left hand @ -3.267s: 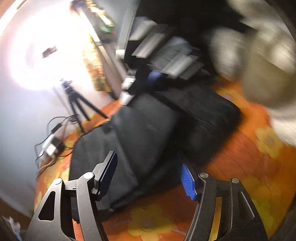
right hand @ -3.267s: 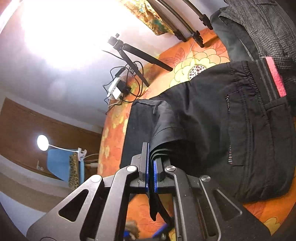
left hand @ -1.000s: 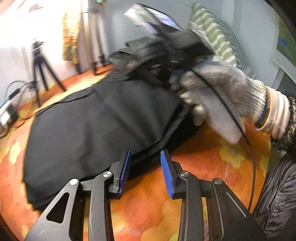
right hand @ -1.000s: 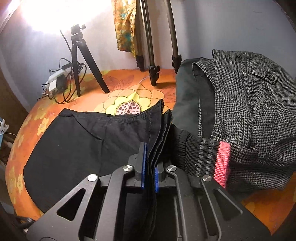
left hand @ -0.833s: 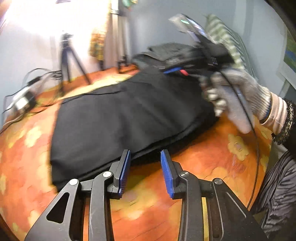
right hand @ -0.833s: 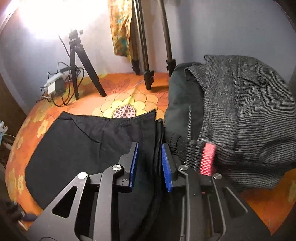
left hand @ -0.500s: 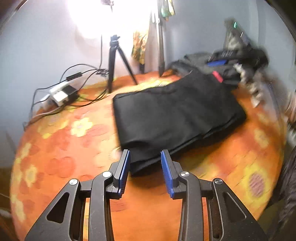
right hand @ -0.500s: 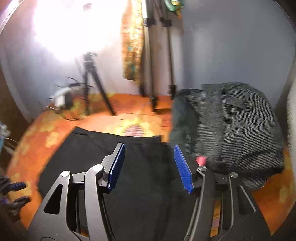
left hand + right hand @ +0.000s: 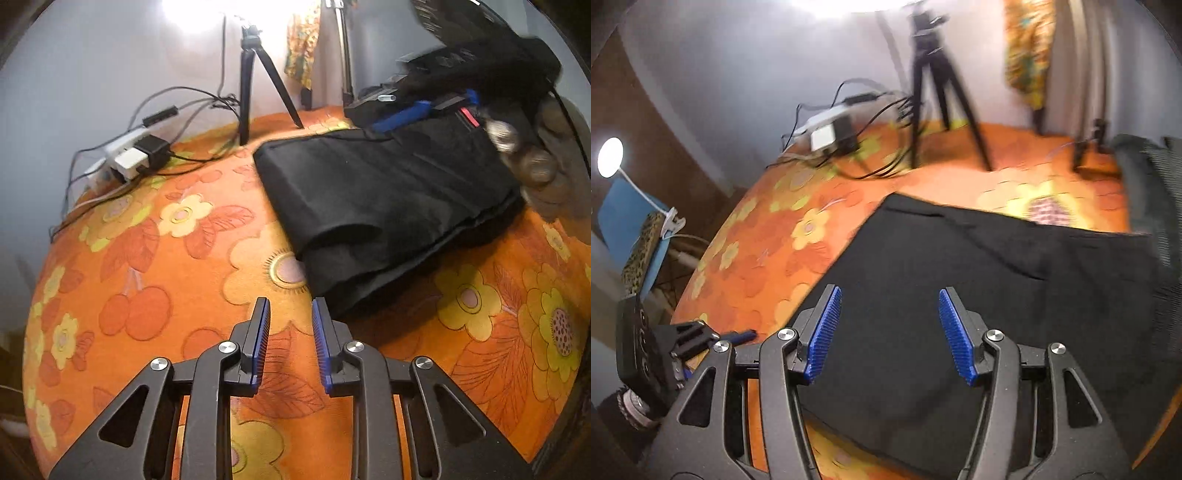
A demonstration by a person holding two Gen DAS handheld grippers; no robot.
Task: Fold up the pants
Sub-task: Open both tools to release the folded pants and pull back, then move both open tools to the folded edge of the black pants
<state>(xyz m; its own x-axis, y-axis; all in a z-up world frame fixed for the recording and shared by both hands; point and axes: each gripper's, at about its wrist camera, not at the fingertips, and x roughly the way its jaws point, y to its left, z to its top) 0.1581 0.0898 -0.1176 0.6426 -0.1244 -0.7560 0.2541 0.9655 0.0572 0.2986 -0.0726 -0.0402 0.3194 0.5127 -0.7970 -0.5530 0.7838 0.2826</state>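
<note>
The black pants (image 9: pixel 388 206) lie folded in a thick stack on the orange flowered cloth (image 9: pixel 166 295). My left gripper (image 9: pixel 290 306) hovers over bare cloth just off the stack's near left corner. Its jaws are closing to a narrow gap with nothing between them. My right gripper (image 9: pixel 890 295) stands open above the flat top of the pants (image 9: pixel 960 277), holding nothing. In the left wrist view, one of its blue pads (image 9: pixel 402 114) shows blurred at the far end of the pants, carried by a gloved hand (image 9: pixel 546 162).
A small tripod (image 9: pixel 251 74) and a power strip with cables (image 9: pixel 129 158) stand at the back of the cloth. A grey tweed jacket (image 9: pixel 1160 184) lies beside the pants on the right. A lamp (image 9: pixel 609 157) and blue chair (image 9: pixel 624 218) are off the left edge.
My right gripper let go of the folded pants edge, opened wide and drew back over the stack. My left gripper swung to the stack's left end and its jaws narrowed.
</note>
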